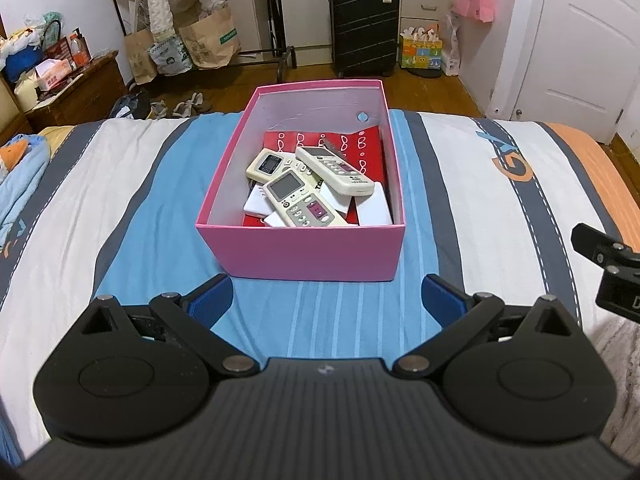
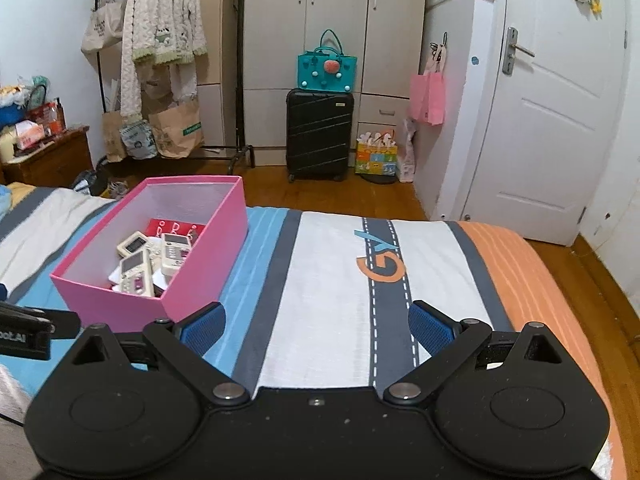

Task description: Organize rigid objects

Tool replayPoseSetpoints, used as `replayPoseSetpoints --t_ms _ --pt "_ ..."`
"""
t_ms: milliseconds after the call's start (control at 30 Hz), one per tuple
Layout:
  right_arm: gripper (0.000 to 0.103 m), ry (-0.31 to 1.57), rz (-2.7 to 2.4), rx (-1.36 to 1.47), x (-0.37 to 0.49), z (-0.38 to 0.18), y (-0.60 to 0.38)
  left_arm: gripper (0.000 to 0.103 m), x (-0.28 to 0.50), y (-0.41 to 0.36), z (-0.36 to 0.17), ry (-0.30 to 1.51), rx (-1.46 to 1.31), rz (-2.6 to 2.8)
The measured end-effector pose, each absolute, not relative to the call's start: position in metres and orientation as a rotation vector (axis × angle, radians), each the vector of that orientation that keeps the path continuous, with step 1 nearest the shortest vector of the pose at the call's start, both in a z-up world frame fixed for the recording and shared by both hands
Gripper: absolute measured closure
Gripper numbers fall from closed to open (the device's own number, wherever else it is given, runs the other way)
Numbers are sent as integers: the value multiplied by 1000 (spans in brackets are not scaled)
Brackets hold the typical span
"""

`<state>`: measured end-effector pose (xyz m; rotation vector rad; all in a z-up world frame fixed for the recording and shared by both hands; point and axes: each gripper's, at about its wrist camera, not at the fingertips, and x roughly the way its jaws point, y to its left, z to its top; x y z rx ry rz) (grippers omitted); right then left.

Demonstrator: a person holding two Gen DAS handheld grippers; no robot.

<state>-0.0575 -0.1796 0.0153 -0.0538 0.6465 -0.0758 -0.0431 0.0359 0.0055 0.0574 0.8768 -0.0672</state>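
A pink open box (image 1: 304, 254) stands on the striped bed, straight ahead of my left gripper (image 1: 326, 300), which is open and empty just short of its near wall. Inside lie three cream remote controls (image 1: 304, 202), several flat white items (image 1: 374, 210) and a red patterned packet (image 1: 360, 148). In the right wrist view the box (image 2: 200, 280) sits to the left of my right gripper (image 2: 316, 326), which is open and empty above the bedspread. The remotes (image 2: 136, 270) show inside it.
The bed (image 1: 500, 184) ends just beyond the box, with wooden floor past it. A black suitcase (image 2: 319, 136), paper bags, a clothes rack and a white door (image 2: 552, 128) stand further back. A blue cloth (image 1: 20, 184) lies at the bed's left.
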Motion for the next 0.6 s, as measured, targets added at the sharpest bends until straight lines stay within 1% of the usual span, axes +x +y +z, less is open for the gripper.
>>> replayPoseSetpoints --t_ms 600 --pt "4 639 -39 -38 -61 15 -179 1 -40 41 2 888 67 -40"
